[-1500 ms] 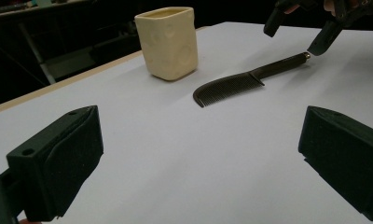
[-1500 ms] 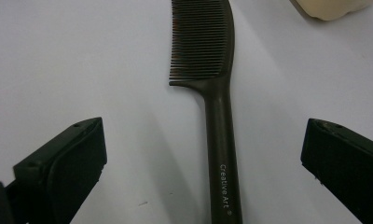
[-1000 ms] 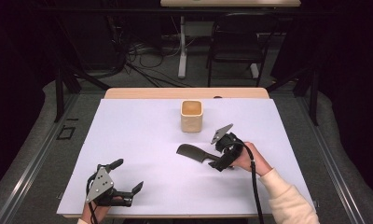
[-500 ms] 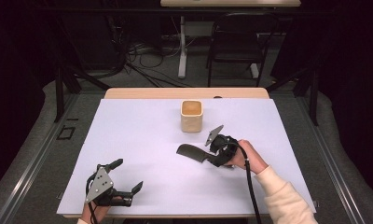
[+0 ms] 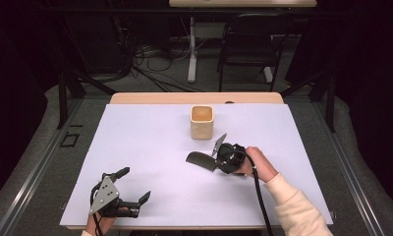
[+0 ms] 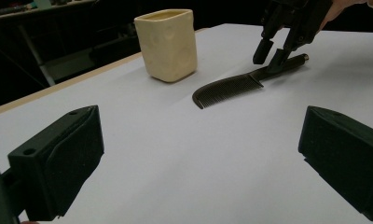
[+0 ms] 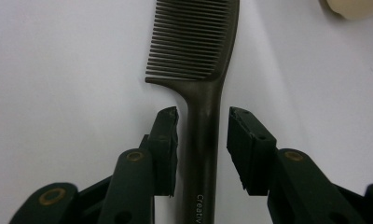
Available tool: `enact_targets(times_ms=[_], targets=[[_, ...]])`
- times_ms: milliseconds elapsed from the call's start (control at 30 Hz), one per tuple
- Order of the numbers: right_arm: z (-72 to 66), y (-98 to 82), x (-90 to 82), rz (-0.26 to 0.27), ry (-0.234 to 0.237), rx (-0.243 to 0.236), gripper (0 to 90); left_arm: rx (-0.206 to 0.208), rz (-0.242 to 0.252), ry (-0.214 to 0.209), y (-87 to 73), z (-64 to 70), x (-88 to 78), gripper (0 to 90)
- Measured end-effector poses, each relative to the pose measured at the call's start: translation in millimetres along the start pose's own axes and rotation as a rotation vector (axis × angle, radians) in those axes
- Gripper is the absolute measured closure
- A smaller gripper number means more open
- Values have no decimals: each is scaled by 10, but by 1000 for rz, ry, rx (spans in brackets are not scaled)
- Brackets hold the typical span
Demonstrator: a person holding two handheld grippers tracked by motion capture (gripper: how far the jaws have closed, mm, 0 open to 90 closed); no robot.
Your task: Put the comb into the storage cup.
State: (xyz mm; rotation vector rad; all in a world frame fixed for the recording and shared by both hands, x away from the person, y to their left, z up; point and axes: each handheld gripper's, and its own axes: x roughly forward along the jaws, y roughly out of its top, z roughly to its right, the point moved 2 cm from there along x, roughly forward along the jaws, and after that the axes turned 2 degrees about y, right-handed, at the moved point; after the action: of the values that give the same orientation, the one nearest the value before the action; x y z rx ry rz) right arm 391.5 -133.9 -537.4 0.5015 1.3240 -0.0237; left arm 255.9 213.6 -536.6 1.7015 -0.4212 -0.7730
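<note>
The right tool sits near the counter's middle, angled down, its jaws just closing yet short of contact. The left tool rests by the counter's near left edge, jaws spread wide.

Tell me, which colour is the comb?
The comb is dark brown, almost black; the right gripper view shows it best.

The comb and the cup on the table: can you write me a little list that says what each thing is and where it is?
Comb: dark plastic comb lying flat on the white table, handle between the jaws.
Cup: cream squarish cup, upright, just beyond the comb.
Right gripper: jaws have just been closing around the handle, small gaps on both sides.
Left gripper: open, near the table's front edge, holding nothing.
</note>
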Motion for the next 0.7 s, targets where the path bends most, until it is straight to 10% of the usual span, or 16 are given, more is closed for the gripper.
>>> enact_targets(times_ms=[700], targets=[[5, 85, 136, -82, -11, -10, 701, 5, 1, 0, 3, 0, -5, 0]])
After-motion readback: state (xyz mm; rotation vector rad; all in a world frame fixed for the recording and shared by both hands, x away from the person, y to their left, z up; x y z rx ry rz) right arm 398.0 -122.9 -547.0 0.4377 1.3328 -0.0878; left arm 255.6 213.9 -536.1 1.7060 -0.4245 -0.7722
